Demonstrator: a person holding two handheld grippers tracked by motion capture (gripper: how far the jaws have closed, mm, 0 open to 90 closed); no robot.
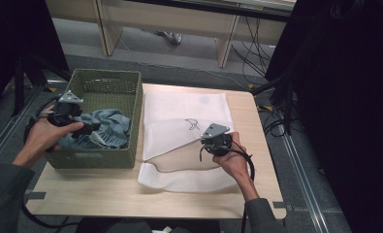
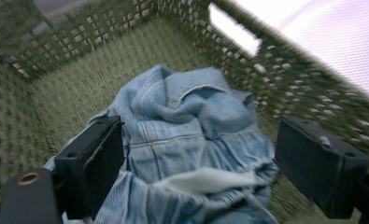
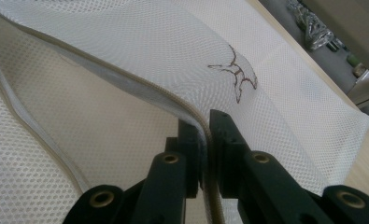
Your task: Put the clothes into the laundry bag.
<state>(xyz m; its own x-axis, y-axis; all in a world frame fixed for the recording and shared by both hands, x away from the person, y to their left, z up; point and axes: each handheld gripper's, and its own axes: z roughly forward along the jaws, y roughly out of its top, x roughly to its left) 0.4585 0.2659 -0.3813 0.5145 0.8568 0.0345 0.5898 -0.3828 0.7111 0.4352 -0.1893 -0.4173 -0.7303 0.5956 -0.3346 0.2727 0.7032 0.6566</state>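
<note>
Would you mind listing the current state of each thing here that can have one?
Mesh laundry bag: open, upper edge lifted, lying on the table.
Denim garment: crumpled, in the basket.
Green basket: upright, holding the garment.
Left gripper: open, jaws either side of the denim.
Right gripper: shut on the bag's edge.

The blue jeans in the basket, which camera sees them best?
The left gripper view: the crumpled blue jeans sit close up between the open left gripper, seams showing. The high view shows them small inside the green basket, partly behind the left hand. The right gripper view looks at the white mesh bag instead.
</note>
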